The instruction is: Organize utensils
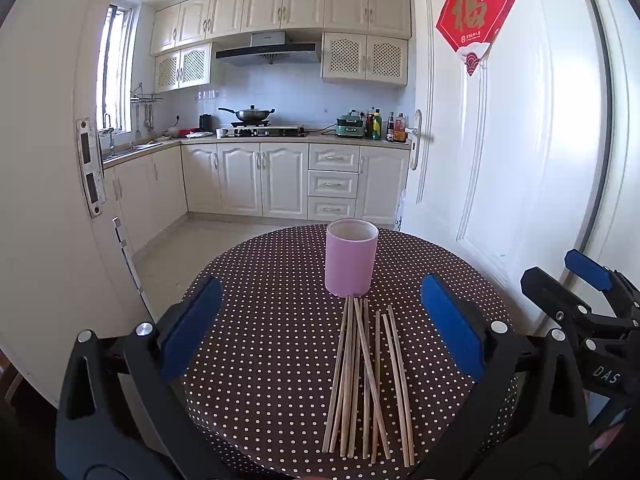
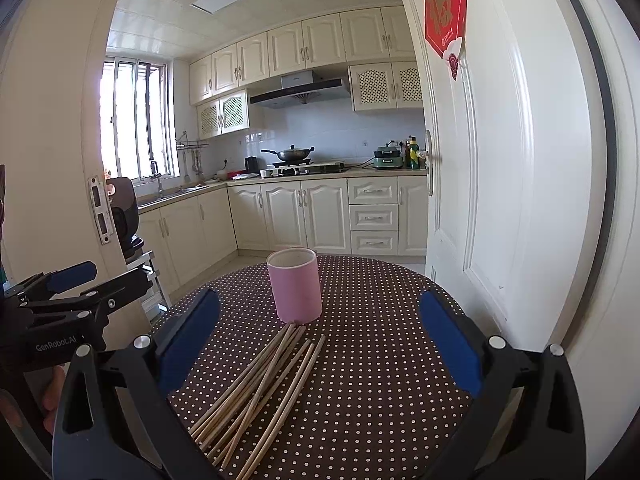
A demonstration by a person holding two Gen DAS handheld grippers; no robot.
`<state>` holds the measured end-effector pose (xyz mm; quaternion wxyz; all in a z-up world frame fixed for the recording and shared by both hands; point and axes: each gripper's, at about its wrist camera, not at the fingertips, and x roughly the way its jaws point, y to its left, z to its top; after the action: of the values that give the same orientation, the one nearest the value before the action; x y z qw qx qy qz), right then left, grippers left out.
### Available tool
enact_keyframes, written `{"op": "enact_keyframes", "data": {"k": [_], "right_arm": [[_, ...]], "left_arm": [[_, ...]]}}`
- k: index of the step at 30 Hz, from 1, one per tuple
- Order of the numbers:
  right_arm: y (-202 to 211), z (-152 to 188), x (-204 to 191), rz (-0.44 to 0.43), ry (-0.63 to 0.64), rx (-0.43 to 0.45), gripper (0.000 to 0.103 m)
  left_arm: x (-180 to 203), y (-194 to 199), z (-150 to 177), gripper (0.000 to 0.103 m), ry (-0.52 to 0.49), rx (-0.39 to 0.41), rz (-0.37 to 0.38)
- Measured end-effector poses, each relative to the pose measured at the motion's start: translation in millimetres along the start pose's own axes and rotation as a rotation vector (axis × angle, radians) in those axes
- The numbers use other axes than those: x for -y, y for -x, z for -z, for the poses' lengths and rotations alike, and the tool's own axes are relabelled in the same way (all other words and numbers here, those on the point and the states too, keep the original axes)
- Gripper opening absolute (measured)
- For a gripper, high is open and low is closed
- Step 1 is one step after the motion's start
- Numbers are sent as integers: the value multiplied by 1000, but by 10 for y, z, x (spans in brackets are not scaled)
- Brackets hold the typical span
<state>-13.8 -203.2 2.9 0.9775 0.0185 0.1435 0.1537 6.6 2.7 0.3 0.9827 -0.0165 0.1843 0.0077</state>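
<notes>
Both pairs of fingers gape wide and hold nothing: the left gripper [image 1: 322, 326] hangs above the chopsticks [image 1: 366, 380], the right gripper [image 2: 320, 340] at its 3 o'clock. The chopsticks lie loose, some crossed, on the polka-dot desk [image 1: 260, 300], their far tips just short of an upright pink cup [image 1: 351, 258] at 12 o'clock. Beyond the desk a doorway opens onto a kitchen; a red charm [image 1: 476, 8] hangs on the door.
</notes>
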Motion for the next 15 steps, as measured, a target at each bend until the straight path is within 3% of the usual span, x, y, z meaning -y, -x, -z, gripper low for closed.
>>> {"op": "enact_keyframes", "data": {"k": [15], "right_arm": [[-38, 25, 17, -6, -7, -11, 96]], "left_arm": [[-19, -44, -8, 98, 1, -15, 4]]}}
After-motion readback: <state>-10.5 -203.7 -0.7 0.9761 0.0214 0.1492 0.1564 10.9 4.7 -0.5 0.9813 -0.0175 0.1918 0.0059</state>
